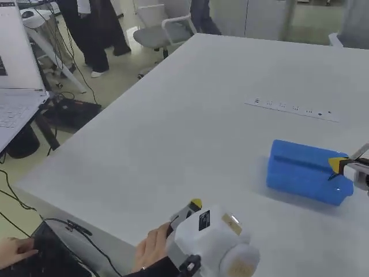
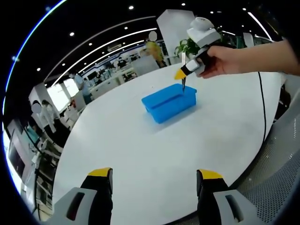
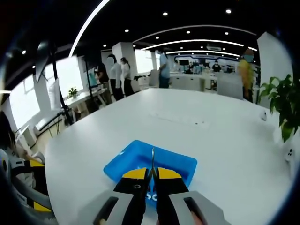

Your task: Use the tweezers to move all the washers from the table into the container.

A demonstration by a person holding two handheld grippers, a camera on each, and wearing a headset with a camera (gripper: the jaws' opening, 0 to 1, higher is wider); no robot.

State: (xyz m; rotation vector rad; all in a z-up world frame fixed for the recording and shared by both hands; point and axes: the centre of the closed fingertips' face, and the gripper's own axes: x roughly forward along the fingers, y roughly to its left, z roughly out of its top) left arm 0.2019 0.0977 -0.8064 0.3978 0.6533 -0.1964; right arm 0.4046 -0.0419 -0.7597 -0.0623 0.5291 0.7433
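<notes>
Container [image 1: 305,173], one: a blue rectangular open-topped tub on the white table [image 1: 202,133], well in from the near edge. Two grippers: the right gripper [image 1: 340,164] hangs over one end of the tub, jaws pinched on the single tweezers [image 3: 152,159], whose tips point down at it. The left gripper [image 2: 153,176] is at the near edge, well apart from the tub, jaws wide and empty.

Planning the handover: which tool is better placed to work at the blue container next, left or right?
Right, likely. The right tool is shut on the tweezers, their tip over the blue container. The left tool is open and empty, back at the near edge of the table.
</notes>
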